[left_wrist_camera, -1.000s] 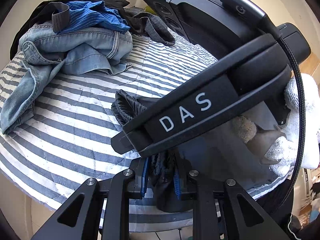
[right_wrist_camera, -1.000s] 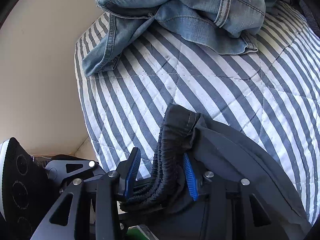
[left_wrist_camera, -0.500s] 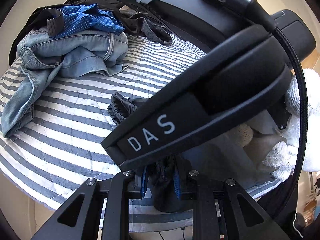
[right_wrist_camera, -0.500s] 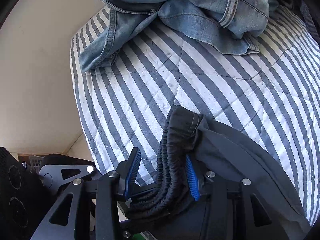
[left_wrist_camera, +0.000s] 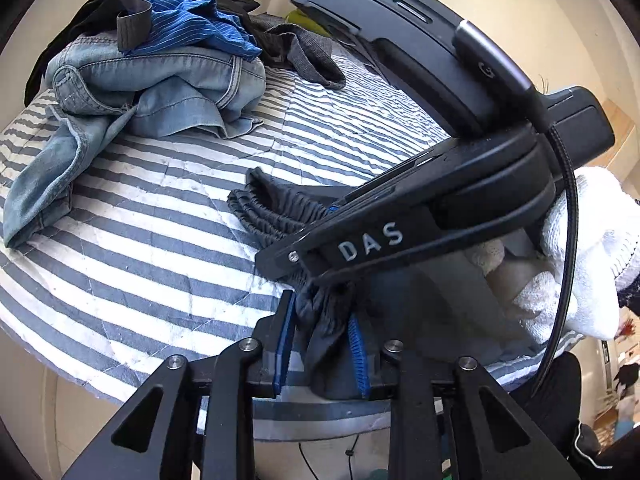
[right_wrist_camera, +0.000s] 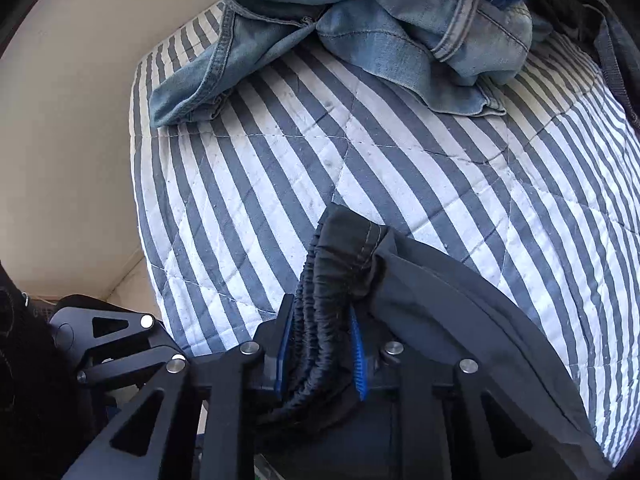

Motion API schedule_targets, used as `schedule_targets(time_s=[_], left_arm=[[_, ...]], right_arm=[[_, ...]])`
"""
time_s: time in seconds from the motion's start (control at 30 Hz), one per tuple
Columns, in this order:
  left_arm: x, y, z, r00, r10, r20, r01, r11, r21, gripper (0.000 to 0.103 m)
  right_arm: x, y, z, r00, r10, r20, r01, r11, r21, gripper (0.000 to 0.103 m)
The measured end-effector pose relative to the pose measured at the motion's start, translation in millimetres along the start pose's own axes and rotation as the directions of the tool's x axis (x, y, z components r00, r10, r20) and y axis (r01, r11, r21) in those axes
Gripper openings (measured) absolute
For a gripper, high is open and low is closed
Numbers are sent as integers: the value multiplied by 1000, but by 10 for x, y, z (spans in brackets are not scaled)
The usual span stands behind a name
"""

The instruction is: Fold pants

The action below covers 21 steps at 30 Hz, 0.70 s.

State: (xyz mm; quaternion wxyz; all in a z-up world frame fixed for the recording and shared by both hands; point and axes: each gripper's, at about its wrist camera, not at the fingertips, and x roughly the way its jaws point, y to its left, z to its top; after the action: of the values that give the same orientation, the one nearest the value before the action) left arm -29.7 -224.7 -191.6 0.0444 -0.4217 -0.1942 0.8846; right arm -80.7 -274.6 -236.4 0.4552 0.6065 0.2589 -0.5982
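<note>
Dark pants point(left_wrist_camera: 280, 216) lie bunched near the front edge of the striped quilt point(left_wrist_camera: 140, 240). My left gripper point(left_wrist_camera: 320, 344) has a fold of them between its blue pads point(left_wrist_camera: 285, 340). Its jaws are opening, and the cloth still fills the gap and touches both pads. My right gripper point(right_wrist_camera: 320, 348) is closing on the gathered elastic waistband point(right_wrist_camera: 328, 280), which is squeezed between its pads point(right_wrist_camera: 357, 356). In the left wrist view the right gripper's black body marked DAS point(left_wrist_camera: 368, 240) crosses the frame and hides much of the pants. A hand in a white glove point(left_wrist_camera: 580, 248) holds it.
Crumpled light-blue jeans point(left_wrist_camera: 160, 92) point(right_wrist_camera: 380, 20) are piled at the far side of the quilt, with a blue pinstriped garment point(left_wrist_camera: 192, 20) and dark clothes point(left_wrist_camera: 304, 56) on top. Bare striped quilt point(right_wrist_camera: 280, 160) lies between the pile and the pants. A beige wall point(right_wrist_camera: 80, 120) borders the left.
The right gripper's pads have closed in on the waistband. The left gripper's pads stand slightly wider apart. In the left wrist view the right gripper's body has shifted right and up.
</note>
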Motion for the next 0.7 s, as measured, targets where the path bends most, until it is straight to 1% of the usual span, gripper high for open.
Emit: schedule_targets(time_s=[0.07,0.1,0.13,0.17,0.23,0.27,0.3,0.33,0.37,0.4,0.47,0.5,0.57,0.63,0.7], left_arm=[[-30,19,-61,1000,8,5,-8,1000,-7,42],[-45,44,-76,1000,12,6,-12,1000,-18,54],[-56,69,-87,1000,17,8,-17,999,-27,59],[-69,85,-90,1000,13,6,-12,999,-35,59],[-26,128,-103,999,-33,-12,32,997,-63,58],[-2,147,-103,998,-59,-20,57,995,-82,58],[-12,80,-54,997,-79,-20,76,993,-95,56],[-79,60,-89,995,-96,-21,94,991,-98,46],[-78,44,-84,994,-107,-27,103,990,-98,40],[-51,33,-71,994,-108,-28,105,990,-94,29],[-99,-15,-87,995,-99,-22,97,992,-79,27],[-108,-30,-79,995,-99,-13,98,992,-76,24],[-131,-47,-77,996,-88,7,88,994,-61,22],[-168,-45,-68,996,-85,29,87,994,-61,20],[-231,-36,-70,994,-89,57,93,993,-70,19]], right_arm=[[4,-59,-5,1000,17,11,-17,999,27,16],[8,-82,-5,999,31,17,-31,999,39,16],[14,-95,-2,999,39,22,-40,998,47,16],[11,-105,-13,999,43,26,-44,998,51,16],[-89,-230,-94,998,48,29,-49,997,53,16],[-84,-225,-86,998,51,28,-53,997,57,16],[-78,-223,-74,998,57,24,-58,996,61,16],[-70,-233,-52,998,65,15,-66,995,69,17],[-65,-247,-32,997,76,7,-77,994,83,19],[-147,-268,-144,996,89,-3,-88,991,97,21],[-169,-272,-126,995,96,-14,-94,990,110,29],[-185,-250,-113,996,89,-18,-87,991,104,31],[-212,-178,-89,998,59,-24,-57,995,85,37],[-232,-111,-65,999,39,-37,-36,997,73,38],[-310,-110,-60,998,42,-52,-38,996,78,38]])
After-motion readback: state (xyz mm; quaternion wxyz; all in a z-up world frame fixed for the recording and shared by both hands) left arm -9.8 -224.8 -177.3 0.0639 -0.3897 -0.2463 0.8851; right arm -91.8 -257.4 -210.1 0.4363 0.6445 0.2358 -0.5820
